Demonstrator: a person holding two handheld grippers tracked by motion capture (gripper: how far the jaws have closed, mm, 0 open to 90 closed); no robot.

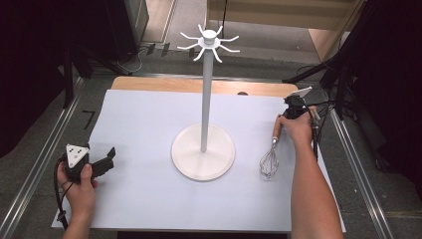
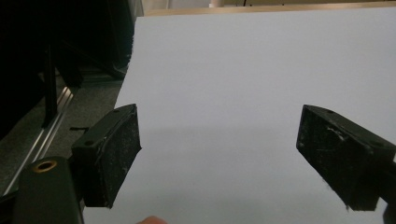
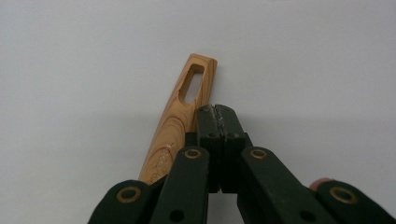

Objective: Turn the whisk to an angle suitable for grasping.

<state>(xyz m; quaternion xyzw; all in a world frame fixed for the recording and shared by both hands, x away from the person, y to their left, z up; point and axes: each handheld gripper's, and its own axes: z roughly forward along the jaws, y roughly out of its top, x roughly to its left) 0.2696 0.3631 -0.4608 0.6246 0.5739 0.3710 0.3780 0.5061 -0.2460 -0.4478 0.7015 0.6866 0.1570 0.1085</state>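
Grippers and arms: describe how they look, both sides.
Both grippers are black, each with two blocky jaws. The left gripper carries a grey three-cornered plate with dark dots and trails a black cable. The right gripper shows brass-ringed pivots. Forearms are bare, no sleeves.

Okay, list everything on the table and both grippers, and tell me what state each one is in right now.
Whisk: lying flat on the white sheet, wooden handle beside the right gripper's jaws, not clamped.
Hook stand: upright, nothing hanging on its hooks.
Left gripper: open, nothing between its jaws.
Right gripper: shut, jaws together, beside the handle.
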